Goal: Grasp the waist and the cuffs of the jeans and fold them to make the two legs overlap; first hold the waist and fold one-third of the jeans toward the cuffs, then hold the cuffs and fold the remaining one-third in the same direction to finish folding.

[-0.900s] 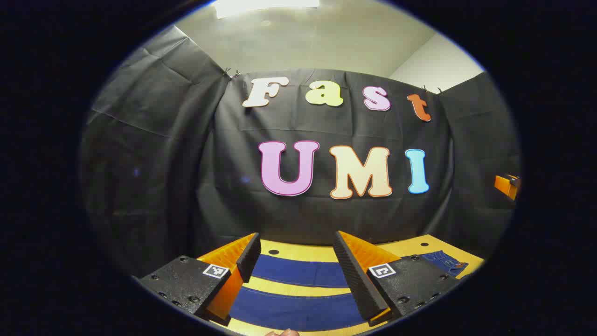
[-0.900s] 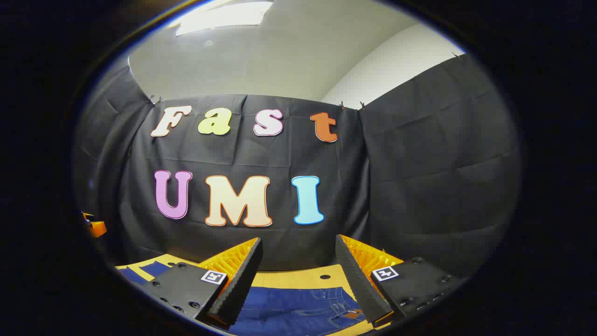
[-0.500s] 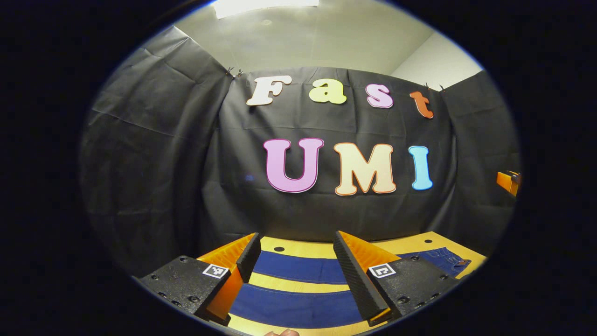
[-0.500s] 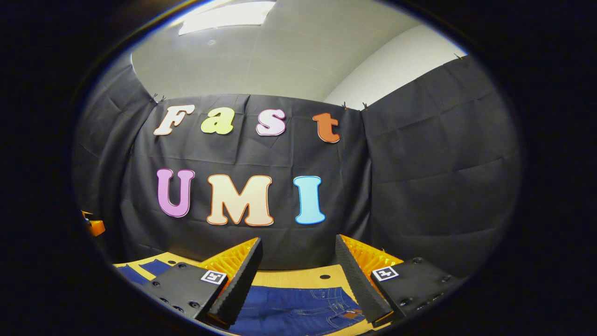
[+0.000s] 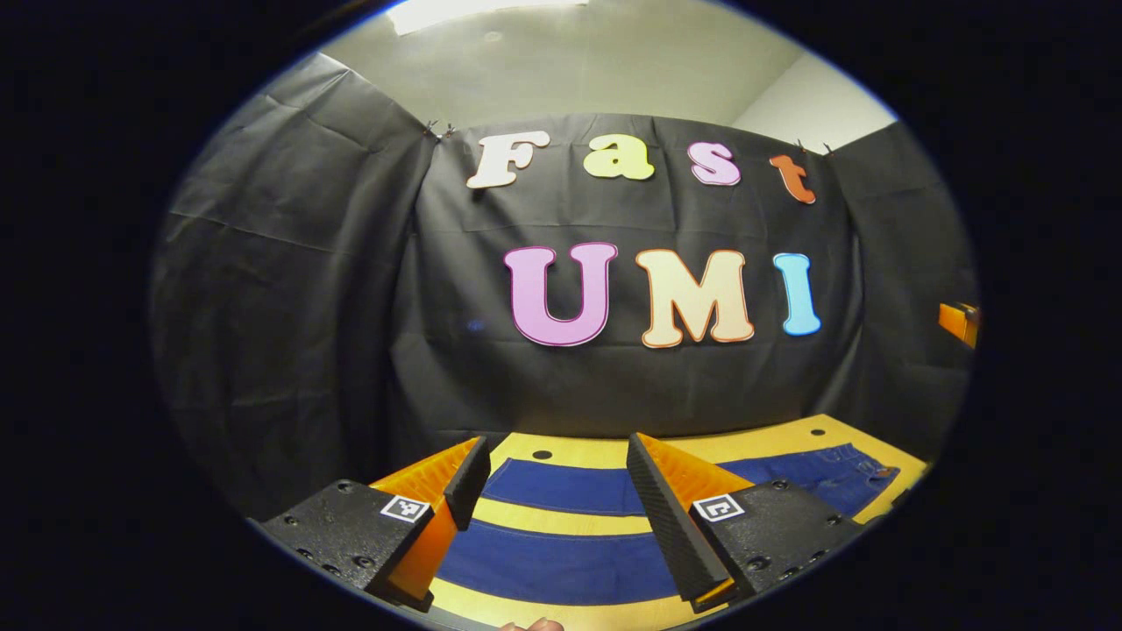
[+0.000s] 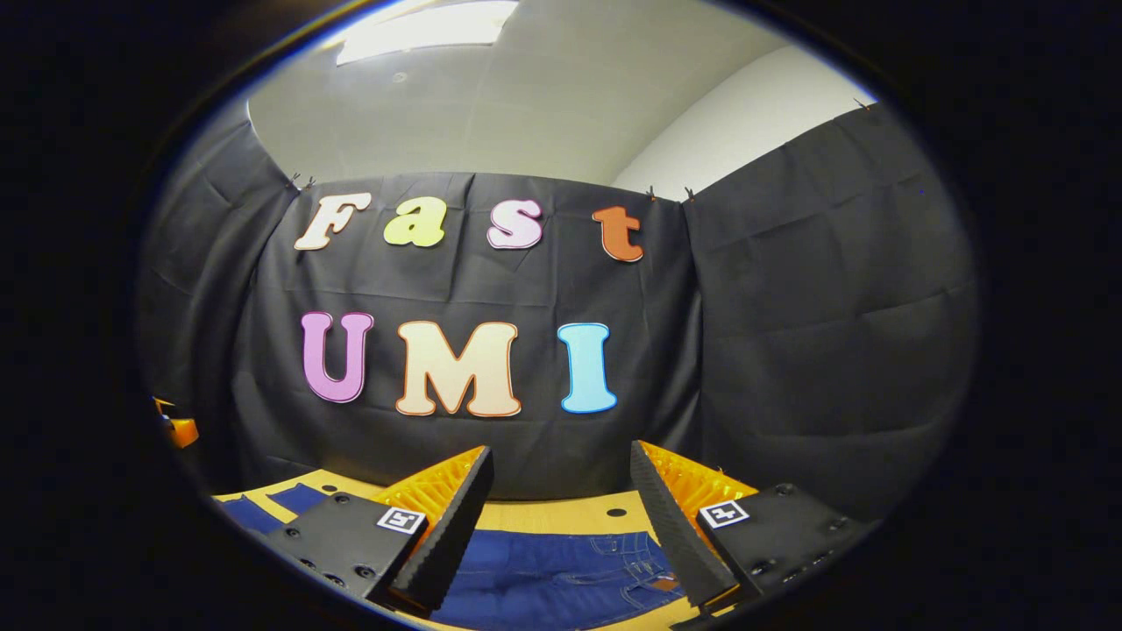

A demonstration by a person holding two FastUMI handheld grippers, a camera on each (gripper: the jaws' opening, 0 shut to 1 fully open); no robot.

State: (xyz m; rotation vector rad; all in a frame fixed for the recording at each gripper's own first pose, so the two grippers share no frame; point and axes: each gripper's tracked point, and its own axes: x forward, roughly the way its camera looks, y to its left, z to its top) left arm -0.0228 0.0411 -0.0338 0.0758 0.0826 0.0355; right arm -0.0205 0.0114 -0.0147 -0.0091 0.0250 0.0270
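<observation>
Change: both grippers have tipped down a little since a moment ago, and more of the table and the denim shows beyond their fingers.
Jeans: one pair of blue jeans [image 5: 561, 565] lies flat on the table, unfolded.
Legs: two legs, seen as two blue bands running crosswise under and just ahead of the left gripper [image 5: 554, 480], with a strip of table between them.
Waist: one waist end [image 6: 631, 565] lies under and just ahead of the right gripper [image 6: 561, 491]; in the left gripper view it lies off to that tool's right.
Left gripper: its two fingers stand apart above the legs, grasping nothing.
Right gripper: its two fingers stand apart above the waist, grasping nothing.
Table: one yellow wooden table [image 5: 561, 519]; one dark round hole [image 6: 616, 512] sits ahead of the right gripper, and two show ahead of the left gripper.
</observation>
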